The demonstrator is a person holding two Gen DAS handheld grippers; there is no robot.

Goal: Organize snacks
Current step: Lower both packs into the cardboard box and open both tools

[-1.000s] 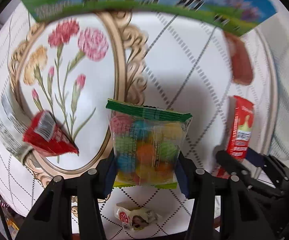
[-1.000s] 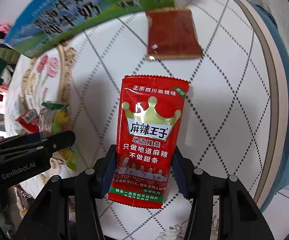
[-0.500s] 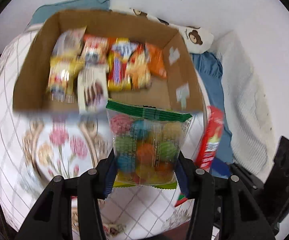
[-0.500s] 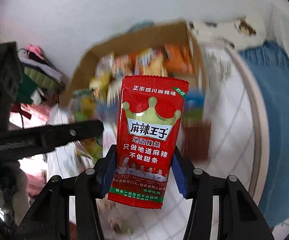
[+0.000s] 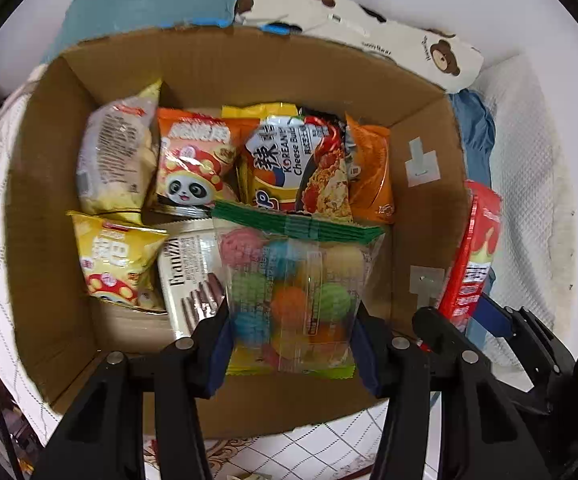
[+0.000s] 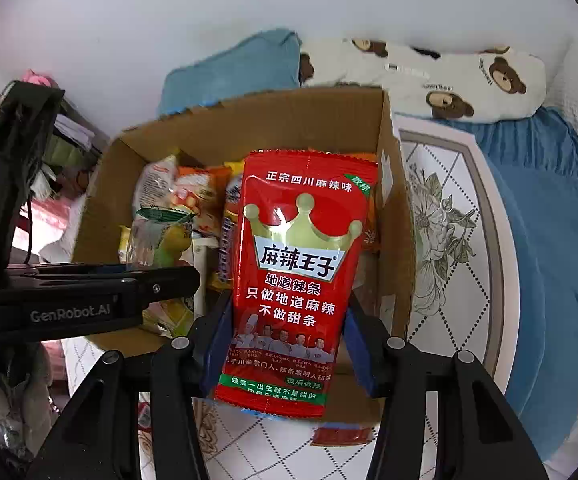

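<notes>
My left gripper (image 5: 291, 330) is clamping a clear plastic pouch of coloured candy balls with a green crimped top (image 5: 295, 280), and I am holding it upright over the open brown cardboard box (image 5: 45, 216), above its near-right part. My right gripper (image 6: 287, 344) is pinching a glossy red spicy-strip packet with a pale crown printed on it (image 6: 297, 276), upright too, in front of the box's right wall as the right wrist camera sees it. Inside the box I am seeing a cream foil puffed bag (image 5: 115, 152), an orange panda-print bag (image 5: 191, 168), a Korean cheese noodle pack (image 5: 301, 164), a yellow chip bag (image 5: 117, 260) and a white chocolate-stick box (image 5: 193, 276) packed side by side. The box is sitting on a white diamond-patterned tablecloth (image 6: 453, 280), with a blue fabric (image 6: 537, 248) and a cream bear-print pillow (image 6: 449, 76) beyond.
</notes>
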